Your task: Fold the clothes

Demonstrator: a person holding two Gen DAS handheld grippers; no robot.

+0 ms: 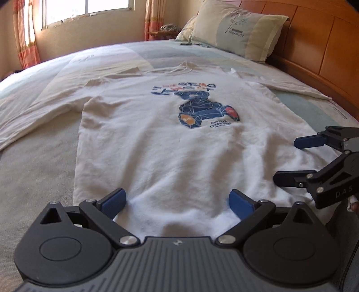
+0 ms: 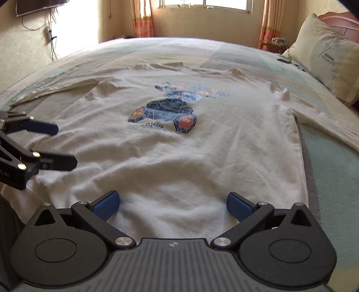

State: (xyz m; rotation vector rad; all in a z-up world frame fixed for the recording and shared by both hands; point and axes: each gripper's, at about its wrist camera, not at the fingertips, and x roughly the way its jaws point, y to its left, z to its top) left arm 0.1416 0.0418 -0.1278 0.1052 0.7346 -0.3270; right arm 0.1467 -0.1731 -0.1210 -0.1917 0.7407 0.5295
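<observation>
Lying flat, print side up, a white shirt (image 1: 170, 143) is spread on the bed (image 1: 33, 170), its hem nearest both tools and its collar at the far end. Left gripper (image 1: 177, 203) sits low at the hem with its 2 blue pads (image 1: 113, 202) spread wide, hem cloth showing between them, nothing pinched. Right gripper (image 2: 172, 203) is also wide, over the hem just to the right of the left one (each shows at the edge of the other's view). Bear print (image 2: 166, 112) lies straight ahead of both. 1 sleeve (image 1: 38, 114) runs out left of the left gripper, the other sleeve (image 2: 329, 128) right of the right gripper. Pillow (image 1: 237, 29) far ahead-right, against the headboard (image 1: 318, 45). Window (image 2: 202, 4) and curtains (image 2: 142, 18) beyond the bed.
</observation>
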